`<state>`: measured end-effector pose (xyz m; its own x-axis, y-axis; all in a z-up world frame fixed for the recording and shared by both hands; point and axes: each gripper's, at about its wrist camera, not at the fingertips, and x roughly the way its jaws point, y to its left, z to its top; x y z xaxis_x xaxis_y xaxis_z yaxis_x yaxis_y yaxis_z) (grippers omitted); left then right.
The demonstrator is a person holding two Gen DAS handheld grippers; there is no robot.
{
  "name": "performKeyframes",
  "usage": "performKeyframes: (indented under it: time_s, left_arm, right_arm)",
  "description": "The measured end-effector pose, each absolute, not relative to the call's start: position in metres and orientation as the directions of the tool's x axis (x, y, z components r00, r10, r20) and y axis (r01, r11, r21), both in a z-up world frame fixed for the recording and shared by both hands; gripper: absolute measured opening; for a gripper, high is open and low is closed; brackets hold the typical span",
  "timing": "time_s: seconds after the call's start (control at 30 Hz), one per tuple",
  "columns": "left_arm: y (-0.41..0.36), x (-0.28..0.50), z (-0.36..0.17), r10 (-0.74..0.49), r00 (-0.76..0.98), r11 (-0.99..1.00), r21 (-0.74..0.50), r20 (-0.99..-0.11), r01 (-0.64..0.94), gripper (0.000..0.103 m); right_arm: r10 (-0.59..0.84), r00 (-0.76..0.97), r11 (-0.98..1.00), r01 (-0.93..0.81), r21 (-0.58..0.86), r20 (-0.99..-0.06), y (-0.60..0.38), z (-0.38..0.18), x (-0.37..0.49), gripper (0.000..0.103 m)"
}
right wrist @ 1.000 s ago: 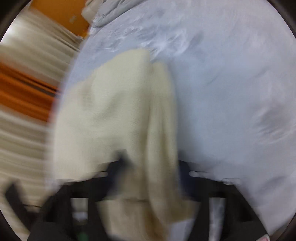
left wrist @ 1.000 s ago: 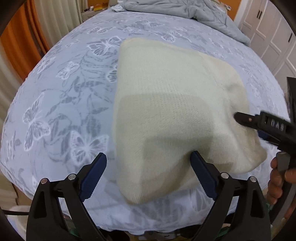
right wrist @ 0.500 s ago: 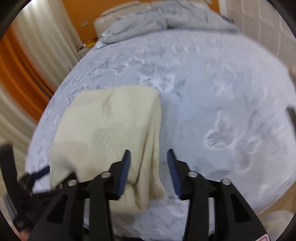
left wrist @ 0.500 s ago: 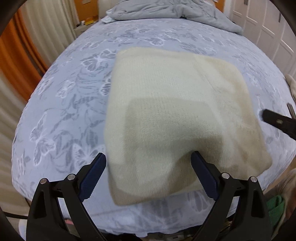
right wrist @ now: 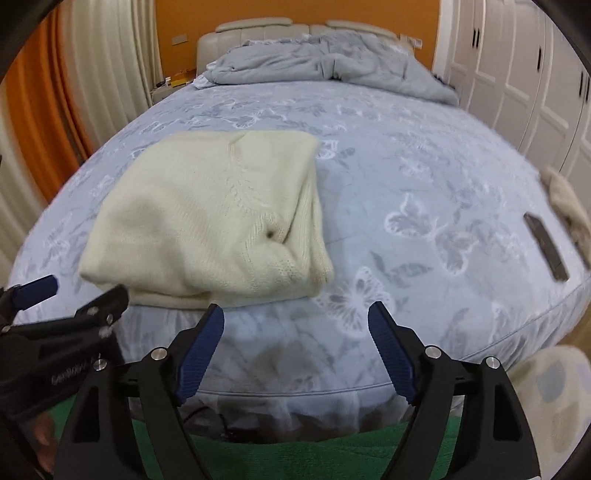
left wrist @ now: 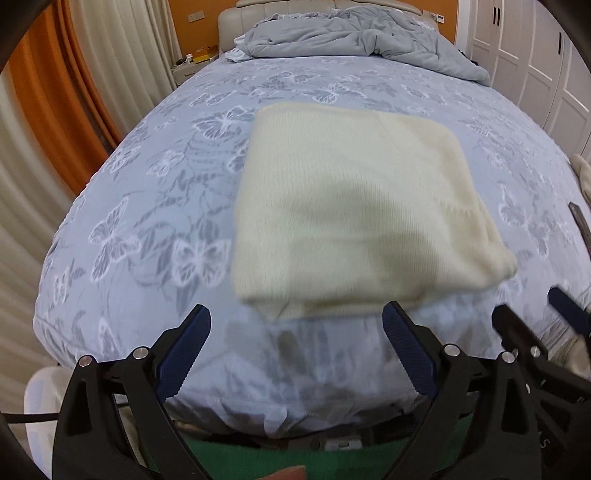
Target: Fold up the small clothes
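A cream knitted sweater lies folded into a rough square near the foot edge of the bed; it also shows in the right wrist view. My left gripper is open and empty, held off the bed's foot edge just short of the sweater. My right gripper is open and empty, also off the foot edge, to the right of the sweater. Each gripper shows in the other's view, the right one and the left one. Neither touches the sweater.
The bed has a blue butterfly-print sheet. A rumpled grey duvet lies at the head. A dark flat phone-like object and a beige cloth lie at the right edge. Curtains hang left, white wardrobe doors stand right.
Both grippers have pulled back off the sweater toward the foot of the bed. The right gripper opened and let go of the sweater's edge, which now lies flat and folded.
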<state>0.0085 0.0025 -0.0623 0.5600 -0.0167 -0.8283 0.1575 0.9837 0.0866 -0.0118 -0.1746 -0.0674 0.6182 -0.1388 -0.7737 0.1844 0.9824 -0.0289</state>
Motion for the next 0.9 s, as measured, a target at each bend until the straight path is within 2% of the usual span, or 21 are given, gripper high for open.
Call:
performKeyframes:
  time_s: [0.17,0.43,0.77,0.9]
  left_arm:
    - [0.003,-0.005,-0.069,0.022,0.587,0.979,0.136,-0.809,0.151,0.092]
    - [0.007,-0.013,-0.074,0.002,0.589,0.981,0.115,-0.808,0.155,0.092]
    - [0.005,-0.024,-0.077,0.042,0.625,0.978,0.160,-0.779,0.135,0.092]
    - [0.007,-0.023,-0.078,0.031,0.616,0.982,0.139,-0.787,0.129,0.092]
  right_arm:
    - [-0.144,0.610,0.975,0.224,-0.004,-0.779,-0.179,-0.070,-0.020,0.081]
    - [-0.147,0.596,0.967,0.256,0.014,-0.789,-0.183,-0.075,-0.023,0.081]
    - [-0.160,0.585,0.974,0.226,-0.030,-0.795,-0.172,-0.079,-0.023,0.084]
    - [-0.171,0.582,0.972,0.231,-0.040,-0.795,-0.171,-0.080,-0.024,0.085]
